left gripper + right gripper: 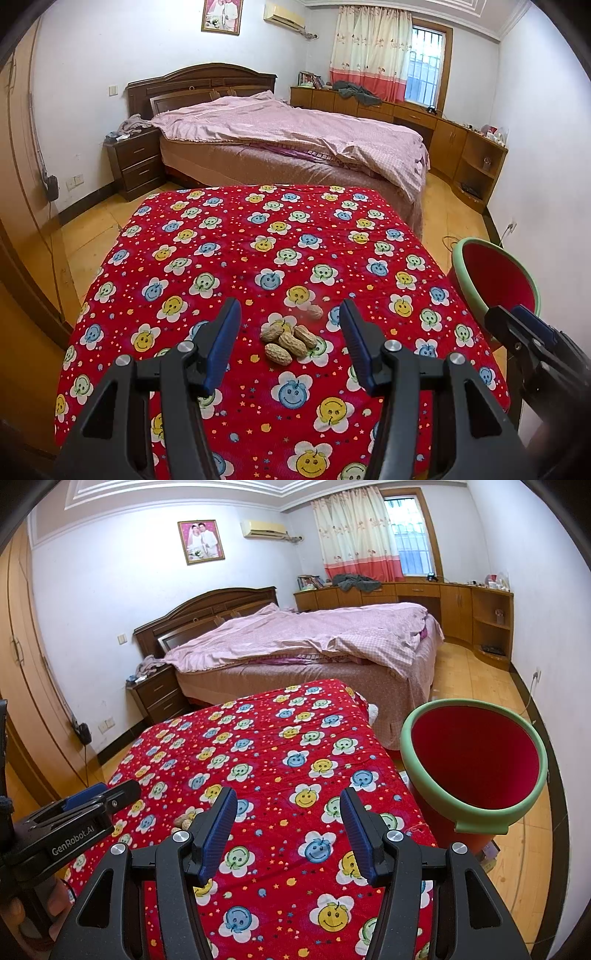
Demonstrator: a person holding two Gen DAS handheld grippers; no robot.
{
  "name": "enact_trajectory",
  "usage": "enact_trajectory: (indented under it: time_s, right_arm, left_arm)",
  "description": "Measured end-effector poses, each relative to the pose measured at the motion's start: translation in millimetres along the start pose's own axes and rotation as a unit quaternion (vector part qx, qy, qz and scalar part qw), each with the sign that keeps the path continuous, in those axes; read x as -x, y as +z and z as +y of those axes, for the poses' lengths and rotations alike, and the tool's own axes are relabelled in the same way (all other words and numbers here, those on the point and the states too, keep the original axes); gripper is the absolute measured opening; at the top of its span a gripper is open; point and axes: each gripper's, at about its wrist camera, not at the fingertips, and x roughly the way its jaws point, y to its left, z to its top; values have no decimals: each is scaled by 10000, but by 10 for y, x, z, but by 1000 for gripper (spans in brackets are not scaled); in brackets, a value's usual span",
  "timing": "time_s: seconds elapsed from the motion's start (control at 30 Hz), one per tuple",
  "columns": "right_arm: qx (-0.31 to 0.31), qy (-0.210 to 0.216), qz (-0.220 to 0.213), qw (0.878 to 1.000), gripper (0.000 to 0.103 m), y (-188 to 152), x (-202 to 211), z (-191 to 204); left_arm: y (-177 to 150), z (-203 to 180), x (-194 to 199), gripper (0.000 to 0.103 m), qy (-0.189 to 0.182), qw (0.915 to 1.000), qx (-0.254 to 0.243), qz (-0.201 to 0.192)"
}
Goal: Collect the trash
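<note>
A small pile of peanuts (287, 341) is seen on the red flower cloth (236, 258) that covers the table. These are the trash. One more nut lies just past the pile, a bit apart. In the right wrist view only a few of the nuts (184, 821) show, by the L gripper's tip.

The L gripper (290, 341) is held over the cloth, pointed down at the peanuts. Its jaws are about half open. Nothing is held in them. The pile is seen btwn the two blue pads (221, 343), but no pad touches a nut.

The R gripper (288, 834) is held to the right of the peanuts, over bare cloth. Its jaws are about half open too, w/ nothing in them. In the left wrist view its tip (524, 325) is seen near the cloth's right edge.

A red bin w/ a green rim (469, 812) stands on the floor, well to the right of the peanuts, just past the table edge. It is seen open at the top. Nothing can be made out inside.

A bed w/ a pink cover (295, 133) is far behind the peanuts.
</note>
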Motion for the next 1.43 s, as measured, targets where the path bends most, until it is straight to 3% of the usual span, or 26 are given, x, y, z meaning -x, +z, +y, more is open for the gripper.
enact_trajectory:
  time_s: [1.43]
  right_arm:
    - [16,8,-91,10000,59,64,88,57]
  left_arm:
    - [35,39,20,55,36,10000,5,-73]
